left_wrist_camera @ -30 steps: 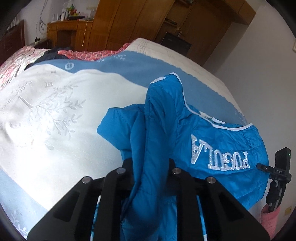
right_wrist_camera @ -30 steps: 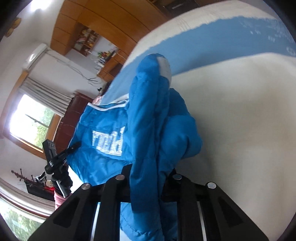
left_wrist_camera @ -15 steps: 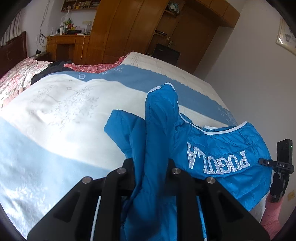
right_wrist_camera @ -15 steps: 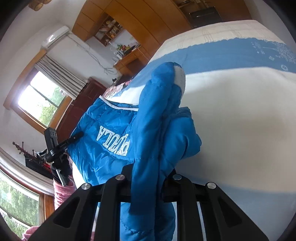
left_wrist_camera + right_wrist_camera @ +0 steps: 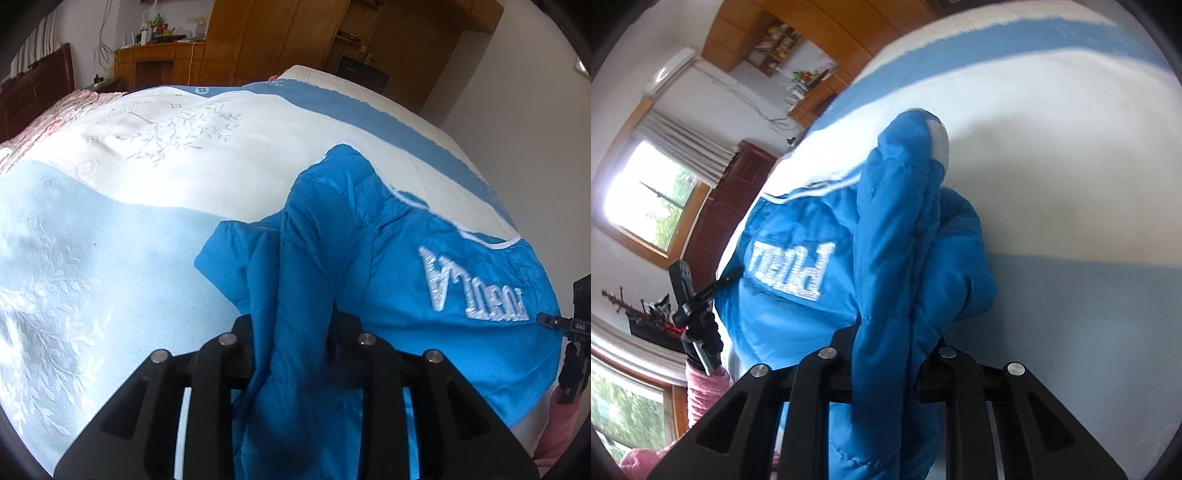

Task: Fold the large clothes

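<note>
A blue padded jacket (image 5: pixel 388 266) with white embroidered lettering and white trim hangs stretched between my two grippers above the bed. My left gripper (image 5: pixel 293 332) is shut on a bunched fold of the jacket, which covers the fingertips. My right gripper (image 5: pixel 884 343) is shut on another bunched fold of the jacket (image 5: pixel 798 295). The right gripper shows at the right edge of the left wrist view (image 5: pixel 576 325), and the left gripper shows at the left of the right wrist view (image 5: pixel 690 291).
The bed cover (image 5: pixel 110 240) has white and light-blue bands with leaf embroidery. A pink quilt (image 5: pixel 55 118) lies at the far left. Wooden wardrobes (image 5: pixel 258 37) and a desk (image 5: pixel 159 62) stand behind the bed. A window (image 5: pixel 653 206) is at the left.
Both grippers have moved with the jacket held; it now sits lower and closer over the light-blue band of the bed cover. The grips have not changed.
</note>
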### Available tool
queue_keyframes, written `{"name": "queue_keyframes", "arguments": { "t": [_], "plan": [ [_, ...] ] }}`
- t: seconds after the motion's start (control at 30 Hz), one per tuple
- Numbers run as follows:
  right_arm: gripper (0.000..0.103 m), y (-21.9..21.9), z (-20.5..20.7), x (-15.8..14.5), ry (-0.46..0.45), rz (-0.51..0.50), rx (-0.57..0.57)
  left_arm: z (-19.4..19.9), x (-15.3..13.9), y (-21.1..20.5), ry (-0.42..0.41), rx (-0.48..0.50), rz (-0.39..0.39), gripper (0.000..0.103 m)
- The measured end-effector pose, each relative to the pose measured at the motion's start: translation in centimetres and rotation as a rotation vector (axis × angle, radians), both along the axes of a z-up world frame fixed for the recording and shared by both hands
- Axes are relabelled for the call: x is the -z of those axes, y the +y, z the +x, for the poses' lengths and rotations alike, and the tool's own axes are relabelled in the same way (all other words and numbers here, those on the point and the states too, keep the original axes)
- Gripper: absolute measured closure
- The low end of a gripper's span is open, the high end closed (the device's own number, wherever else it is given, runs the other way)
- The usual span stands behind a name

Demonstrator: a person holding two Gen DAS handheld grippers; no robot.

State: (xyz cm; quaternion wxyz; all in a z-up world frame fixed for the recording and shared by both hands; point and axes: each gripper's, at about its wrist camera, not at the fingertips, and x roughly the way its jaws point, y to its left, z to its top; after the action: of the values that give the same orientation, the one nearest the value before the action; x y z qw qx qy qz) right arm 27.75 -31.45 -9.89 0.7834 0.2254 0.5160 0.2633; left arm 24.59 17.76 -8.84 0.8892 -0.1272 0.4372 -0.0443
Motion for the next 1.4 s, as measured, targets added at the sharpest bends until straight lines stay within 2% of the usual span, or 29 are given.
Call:
{"name": "queue_keyframes", "arguments": {
  "t": [0.2,0.43,0.53,0.6,0.67,0.77,0.83,0.9,0.93,0.97,1.1,1.3,1.4],
  "plan": [
    [0.077,-0.7,-0.2,3.5,0.001,0.076,0.027,-0.4,1.6,-0.8,-0.032,-0.005,0.069,0.070],
    [0.074,-0.4,-1.1,4.2,-0.030,0.052,0.036,-1.2,2.2,-0.1,-0.055,-0.037,0.037,0.069],
    [0.069,0.0,-1.1,3.5,-0.039,0.027,0.043,-1.2,1.9,0.1,-0.048,-0.039,0.041,0.066],
    [0.062,0.2,-1.8,2.5,-0.060,-0.034,0.058,-1.4,1.4,0.6,-0.026,-0.058,0.014,0.062],
    [0.060,0.2,-2.7,1.2,-0.097,-0.098,0.088,-2.0,0.1,1.1,-0.025,-0.079,0.005,0.062],
    [0.058,-0.3,-4.6,-1.3,-0.159,-0.161,0.159,-4.0,-2.5,1.3,-0.078,-0.115,0.046,0.063],
    [0.058,0.4,-5.4,-2.8,-0.213,-0.233,0.189,-5.2,-4.3,0.4,-0.123,-0.133,0.109,0.064],
    [0.059,1.3,-6.0,-3.8,-0.259,-0.295,0.218,-5.9,-5.6,-1.1,-0.160,-0.118,0.143,0.064],
    [0.065,1.9,-6.2,-4.2,-0.279,-0.302,0.221,-6.0,-6.1,-2.1,-0.175,-0.093,0.144,0.064],
    [0.067,2.5,-6.3,-4.5,-0.296,-0.300,0.217,-6.0,-6.3,-3.1,-0.180,-0.069,0.142,0.063],
    [0.067,5.2,-6.3,-6.1,-0.360,-0.305,0.211,-4.6,-5.9,-6.8,-0.157,0.009,0.145,0.063],
    [0.069,7.6,-4.9,-5.0,-0.374,-0.405,0.232,-2.2,-3.4,-10.3,-0.101,0.075,0.159,0.063],
    [0.070,7.2,-3.7,-3.3,-0.319,-0.390,0.223,-1.0,-2.0,-10.6,-0.070,0.091,0.162,0.063]
  ]
}}
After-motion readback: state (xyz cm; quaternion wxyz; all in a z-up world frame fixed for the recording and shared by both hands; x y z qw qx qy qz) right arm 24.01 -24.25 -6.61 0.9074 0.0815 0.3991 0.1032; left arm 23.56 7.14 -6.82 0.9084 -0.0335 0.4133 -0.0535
